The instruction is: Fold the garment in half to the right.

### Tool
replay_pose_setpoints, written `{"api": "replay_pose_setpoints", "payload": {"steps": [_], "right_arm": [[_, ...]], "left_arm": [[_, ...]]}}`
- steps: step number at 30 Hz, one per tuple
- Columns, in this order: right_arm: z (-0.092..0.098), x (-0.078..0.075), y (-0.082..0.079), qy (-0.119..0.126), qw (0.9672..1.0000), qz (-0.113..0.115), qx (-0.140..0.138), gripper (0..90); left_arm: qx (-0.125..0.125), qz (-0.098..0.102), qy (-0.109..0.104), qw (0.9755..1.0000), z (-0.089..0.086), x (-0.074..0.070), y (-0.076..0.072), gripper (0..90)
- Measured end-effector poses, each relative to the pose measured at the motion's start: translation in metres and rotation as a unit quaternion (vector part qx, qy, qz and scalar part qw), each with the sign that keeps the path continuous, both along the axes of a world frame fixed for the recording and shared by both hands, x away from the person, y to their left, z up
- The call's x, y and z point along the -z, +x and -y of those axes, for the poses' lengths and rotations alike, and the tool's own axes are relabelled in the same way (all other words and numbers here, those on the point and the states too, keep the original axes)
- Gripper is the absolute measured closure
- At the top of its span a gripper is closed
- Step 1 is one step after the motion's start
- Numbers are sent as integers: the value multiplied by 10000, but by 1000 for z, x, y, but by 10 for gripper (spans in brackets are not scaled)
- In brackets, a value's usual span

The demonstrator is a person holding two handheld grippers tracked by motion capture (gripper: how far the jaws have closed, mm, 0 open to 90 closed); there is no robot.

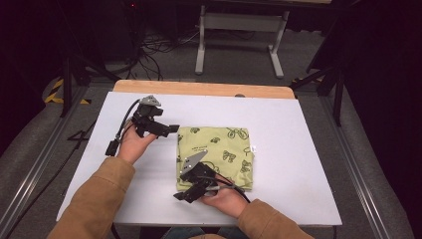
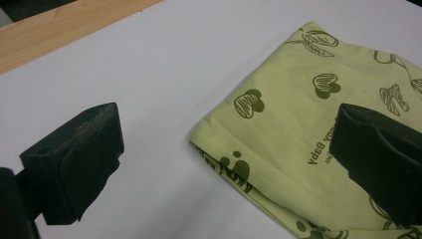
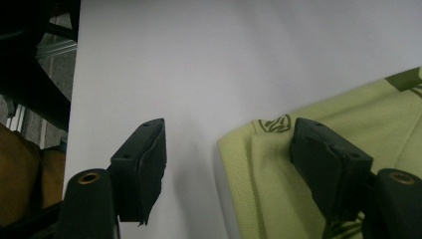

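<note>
Folded garment, pale green with dark printed hearts, bicycles and lettering, lying flat on the white tabletop, slightly right of the middle and towards the near edge.

Left gripper poised just beside the cloth's far-left corner, jaws spread wide; in the left gripper view one jaw over bare table, the other over the printed fabric, with the folded corner lying between them. Nothing pinched yet.

Right gripper low at the near-left corner, jaws likewise apart; in the right gripper view one jaw over bare table, the other over the green cloth, straddling the hem. No grip here either. Brown sleeve visible behind the left hand.

Judged step: lining up both grippers along the left edge, ready to take hold of the two corners, likely for another fold or for lifting the piece.

Next move calls for lowering each gripper so one jaw slides under the top layers, then closing on both corners together. Worth catching every layer of the fold, since a shallow bite could peel off only the topmost sheet and undo the neat stack.
</note>
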State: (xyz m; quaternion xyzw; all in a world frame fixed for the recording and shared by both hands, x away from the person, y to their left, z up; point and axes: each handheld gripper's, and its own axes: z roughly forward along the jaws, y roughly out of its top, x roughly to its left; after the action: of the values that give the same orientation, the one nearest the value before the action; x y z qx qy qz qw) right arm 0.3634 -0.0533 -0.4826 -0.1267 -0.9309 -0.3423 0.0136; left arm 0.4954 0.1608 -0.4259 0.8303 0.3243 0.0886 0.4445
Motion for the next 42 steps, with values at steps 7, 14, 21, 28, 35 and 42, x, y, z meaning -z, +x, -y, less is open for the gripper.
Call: {"api": "replay_pose_setpoints", "payload": {"steps": [7, 14, 21, 28, 35, 42], "right_arm": [[-2, 2, -8, -111, 9988, 474, 74, 398], [-1, 1, -9, -134, 9971, 675, 325, 577], [0, 0, -9, -234, 9951, 871, 406, 782], [1, 0, -7, -170, 9957, 765, 500, 797], [2, 1, -7, -117, 9959, 739, 517, 797], [2, 2, -10, -81, 9951, 805, 577, 796]], "left_arm": [[-10, -90, -9, 10000, 1, 2, 2, 17], [-7, -40, 26, 10000, 2, 2, 2, 23], [-4, -128, -57, 9999, 3, 4, 3, 22], [-100, -206, -273, 9994, 5, 7, 6, 5], [-174, -116, 13, 9998, 13, 11, 8, 27], [-351, -288, 54, 9990, 24, 21, 17, 67]]}}
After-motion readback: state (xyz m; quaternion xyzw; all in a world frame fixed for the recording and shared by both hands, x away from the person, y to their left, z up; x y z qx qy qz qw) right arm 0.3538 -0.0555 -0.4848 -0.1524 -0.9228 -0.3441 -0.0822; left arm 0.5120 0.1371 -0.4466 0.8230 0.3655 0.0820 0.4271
